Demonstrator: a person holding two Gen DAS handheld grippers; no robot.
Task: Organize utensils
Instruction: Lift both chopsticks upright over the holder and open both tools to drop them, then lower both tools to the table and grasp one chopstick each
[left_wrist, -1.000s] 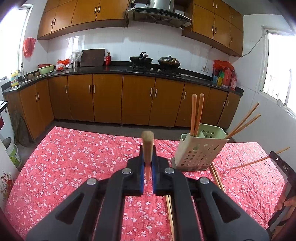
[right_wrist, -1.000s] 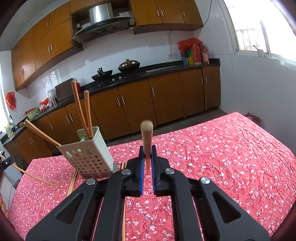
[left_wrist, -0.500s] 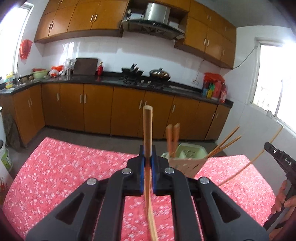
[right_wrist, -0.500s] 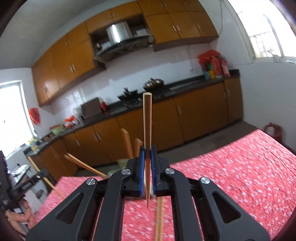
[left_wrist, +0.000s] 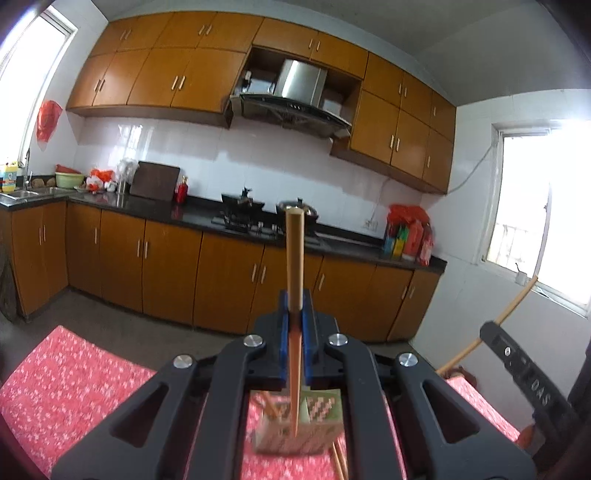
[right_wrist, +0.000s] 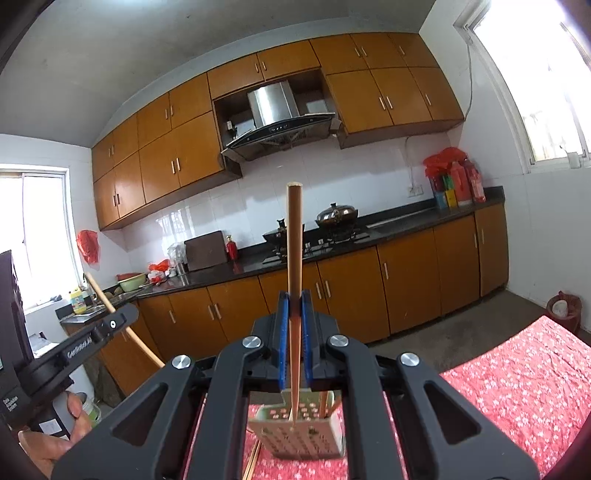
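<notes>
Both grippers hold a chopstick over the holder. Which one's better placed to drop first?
Right, marginally. The right gripper holds its chopstick with the tip over the holder, nearly centred. The left gripper's chopstick tip also overlaps it, blurrier. Hedged call.
</notes>
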